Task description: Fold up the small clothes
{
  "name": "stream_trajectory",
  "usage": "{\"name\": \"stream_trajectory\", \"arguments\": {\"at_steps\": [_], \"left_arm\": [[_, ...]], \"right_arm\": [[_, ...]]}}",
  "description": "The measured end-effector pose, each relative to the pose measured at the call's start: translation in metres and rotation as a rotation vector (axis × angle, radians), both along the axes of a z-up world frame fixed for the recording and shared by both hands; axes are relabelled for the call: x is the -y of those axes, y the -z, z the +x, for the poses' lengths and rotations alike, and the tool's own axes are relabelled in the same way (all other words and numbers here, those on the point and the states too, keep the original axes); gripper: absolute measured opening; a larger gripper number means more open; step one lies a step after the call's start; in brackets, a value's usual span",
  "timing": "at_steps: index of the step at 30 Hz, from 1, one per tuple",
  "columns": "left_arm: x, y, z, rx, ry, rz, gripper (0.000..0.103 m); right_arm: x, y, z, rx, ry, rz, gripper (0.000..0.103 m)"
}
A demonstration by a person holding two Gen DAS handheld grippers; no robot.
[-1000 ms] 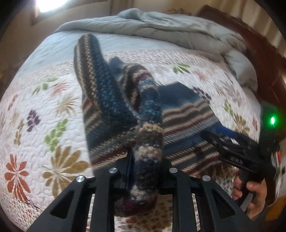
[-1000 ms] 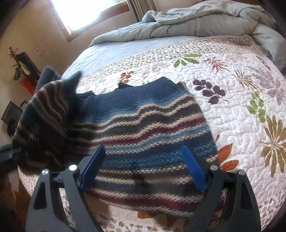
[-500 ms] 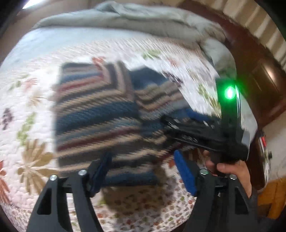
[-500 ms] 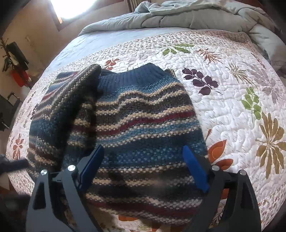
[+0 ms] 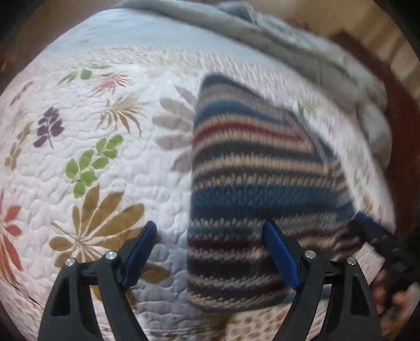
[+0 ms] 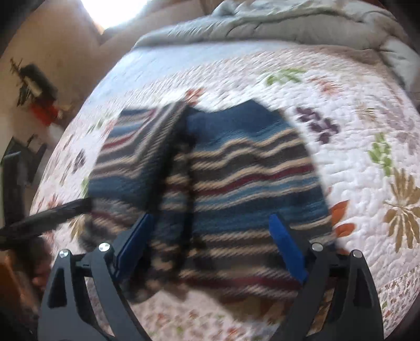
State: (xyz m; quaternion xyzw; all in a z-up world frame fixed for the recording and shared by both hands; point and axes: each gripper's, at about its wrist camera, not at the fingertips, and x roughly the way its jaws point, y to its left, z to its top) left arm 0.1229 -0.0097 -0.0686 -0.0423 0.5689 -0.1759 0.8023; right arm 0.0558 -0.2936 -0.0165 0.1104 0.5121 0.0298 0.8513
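Note:
A small striped knit sweater point(image 5: 252, 183) in blue, tan, grey and red lies flat on the floral quilt point(image 5: 110, 162). In the right wrist view the sweater point(image 6: 236, 170) shows its left part folded over the body, with a raised dark fold line down the middle. My left gripper point(image 5: 210, 251) is open and empty, low over the sweater's near left edge. My right gripper point(image 6: 210, 244) is open and empty over the sweater's near hem. The right gripper's fingers point(image 5: 378, 236) show at the right edge of the left wrist view. Both views are motion-blurred.
A grey duvet point(image 6: 302, 23) is bunched at the head of the bed. A dark wooden bed frame point(image 5: 404, 126) runs along the right side. The bed's left edge, wall and small dark and red objects point(image 6: 36, 89) show in the right wrist view.
My left gripper let go of the sweater's left side, which it had lifted and laid over the body. It then opened and swung left. The right gripper stayed open over the hem.

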Motion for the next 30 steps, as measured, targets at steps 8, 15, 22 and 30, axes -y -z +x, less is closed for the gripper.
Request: {"name": "stream_trajectory", "arguments": {"at_steps": [8, 15, 22, 30], "left_arm": [[-0.024, -0.017, -0.002, 0.042, -0.107, 0.069, 0.084], [-0.035, -0.014, 0.007, 0.063, -0.172, 0.093, 0.085], [-0.042, 0.002, 0.018, 0.024, -0.208, 0.097, 0.085], [-0.038, 0.000, 0.016, 0.035, -0.203, 0.082, 0.085]], "right_arm": [[-0.036, -0.013, 0.012, -0.175, -0.080, 0.044, 0.093], [-0.051, 0.019, 0.029, -0.267, -0.086, 0.102, 0.094], [-0.055, 0.050, 0.054, -0.310, -0.110, 0.278, 0.045], [-0.038, 0.000, 0.051, -0.214, -0.164, 0.284, 0.027]]}}
